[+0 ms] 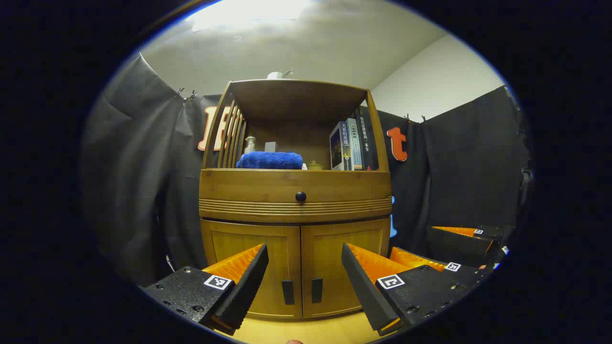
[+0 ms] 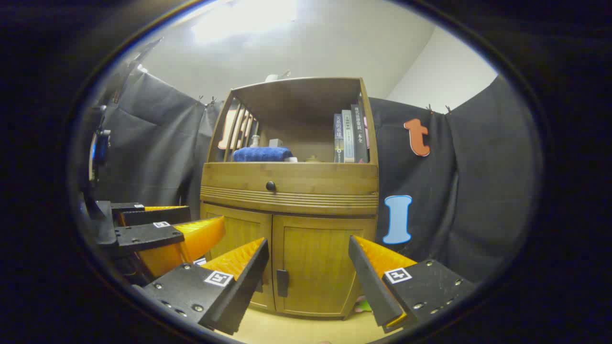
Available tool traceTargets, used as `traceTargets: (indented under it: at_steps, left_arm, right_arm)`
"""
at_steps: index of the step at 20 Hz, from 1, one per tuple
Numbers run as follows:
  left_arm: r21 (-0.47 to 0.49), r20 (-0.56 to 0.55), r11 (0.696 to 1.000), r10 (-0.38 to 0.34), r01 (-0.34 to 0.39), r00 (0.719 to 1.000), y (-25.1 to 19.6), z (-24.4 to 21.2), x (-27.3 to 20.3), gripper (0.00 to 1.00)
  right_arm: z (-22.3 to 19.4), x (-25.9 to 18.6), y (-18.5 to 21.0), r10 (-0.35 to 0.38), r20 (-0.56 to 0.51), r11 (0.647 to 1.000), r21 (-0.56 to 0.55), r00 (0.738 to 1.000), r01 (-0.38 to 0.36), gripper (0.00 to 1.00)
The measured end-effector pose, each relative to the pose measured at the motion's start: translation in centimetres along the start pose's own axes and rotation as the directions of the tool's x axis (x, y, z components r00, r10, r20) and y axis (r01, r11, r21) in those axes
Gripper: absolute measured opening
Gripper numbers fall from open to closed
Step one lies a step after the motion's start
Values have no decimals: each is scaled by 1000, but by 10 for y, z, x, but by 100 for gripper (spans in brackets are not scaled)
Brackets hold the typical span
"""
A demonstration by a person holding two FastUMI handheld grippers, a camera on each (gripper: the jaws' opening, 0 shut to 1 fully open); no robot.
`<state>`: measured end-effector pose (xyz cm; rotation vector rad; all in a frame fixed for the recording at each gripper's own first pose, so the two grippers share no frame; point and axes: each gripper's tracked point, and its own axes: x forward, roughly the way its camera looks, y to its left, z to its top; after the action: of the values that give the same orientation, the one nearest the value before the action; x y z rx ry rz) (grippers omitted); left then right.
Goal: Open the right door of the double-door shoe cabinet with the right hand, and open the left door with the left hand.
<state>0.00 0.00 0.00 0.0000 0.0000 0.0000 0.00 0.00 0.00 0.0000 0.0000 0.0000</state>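
A staged booth dressed as a bit of a home. The landmark is a bamboo-coloured shoe cabinet [image 1: 295, 200] standing on a pale wood floor [image 1: 306, 329]. Black cloth [image 1: 459, 172] hangs clipped up behind the cabinet and to both sides of it, with a plain white wall [image 1: 430, 81] and ceiling above. On the cabinet's open top shelf sit homely things: a folded blue towel [image 1: 270, 160], upright books [image 1: 351, 143] and a small jar [image 1: 250, 143].

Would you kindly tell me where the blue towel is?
In both views, the blue towel lies on the cabinet's open shelf, left of the books.
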Motion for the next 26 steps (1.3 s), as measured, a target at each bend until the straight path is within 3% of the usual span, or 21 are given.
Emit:
traceTargets:
  at_steps: [1,4,8,9,13,14,15,20,21,26]
  left_arm:
    - [-13,4,1000,-5,5,1000,2,-1,2,92]
    - [-60,4,998,-4,4,1000,14,-5,5,92]
    - [-59,9,998,2,-2,1000,37,-6,13,95]
    - [-62,19,998,0,1,1000,43,-4,13,92]
    - [-113,32,993,-18,22,999,70,-4,15,95]
    - [-122,29,992,-19,23,999,77,-5,15,95]
    - [-129,22,991,-24,27,999,81,-5,15,92]
    - [-138,15,990,-25,27,1000,102,-8,13,95]
    - [-140,17,990,-15,17,1000,109,-8,13,95]
    - [-117,17,992,41,-39,999,139,-8,11,95]
  right_arm:
    - [1,3,3,-3,5,1000,-5,1000,3,96]
    - [3,11,10,-12,22,1000,-8,1000,12,99]
    - [4,17,20,-28,50,999,-20,998,29,96]
    - [6,19,22,-37,61,999,-22,997,38,96]
    - [10,31,33,-79,81,996,-37,994,82,99]
    - [8,32,36,-91,81,995,-35,993,95,96]
    - [6,33,39,-100,76,994,-30,992,102,99]
    - [-12,48,58,-101,45,994,-39,994,103,99]
    - [-18,53,60,-96,34,995,-35,995,97,96]
    - [-58,88,65,-80,-41,997,-19,996,79,99]
